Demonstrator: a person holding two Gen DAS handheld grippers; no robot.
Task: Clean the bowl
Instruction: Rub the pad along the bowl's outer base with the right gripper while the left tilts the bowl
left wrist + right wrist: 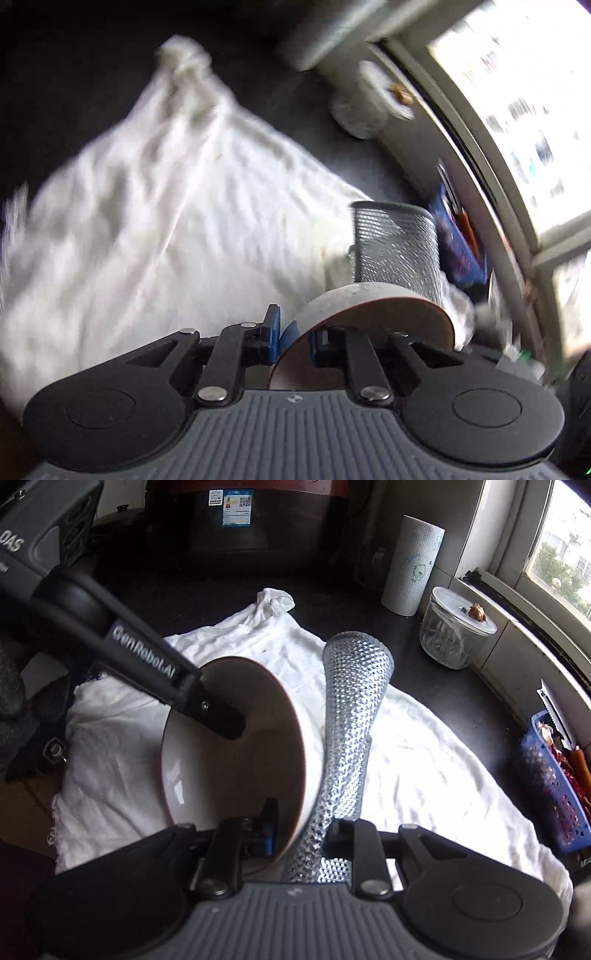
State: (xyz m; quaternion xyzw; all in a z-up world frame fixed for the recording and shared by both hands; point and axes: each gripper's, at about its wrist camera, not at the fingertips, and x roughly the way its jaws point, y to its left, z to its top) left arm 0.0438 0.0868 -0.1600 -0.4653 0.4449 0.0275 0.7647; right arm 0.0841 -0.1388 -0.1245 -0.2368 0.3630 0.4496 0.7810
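Two tongs share the job: the left tongs (291, 338) pinch the bowl (236, 753) by its rim, tipped above the white cloth (424, 760), and the right tongs (301, 834) pinch a silver scrubber (351, 716) beside it. I think wiping comes next. The dark tabletop (461, 694) sits by a window (561, 546).

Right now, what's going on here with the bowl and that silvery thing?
A person is cleaning a bowl using two hand-held grippers over a white cloth spread on a dark counter. The left gripper is clamped on the bowl's rim, holding it tilted on its side. The right gripper grips a silvery mesh scrubbing cloth, which lies against the outside of the bowl. A paper towel roll, a lidded glass jar and a blue basket stand near the window.
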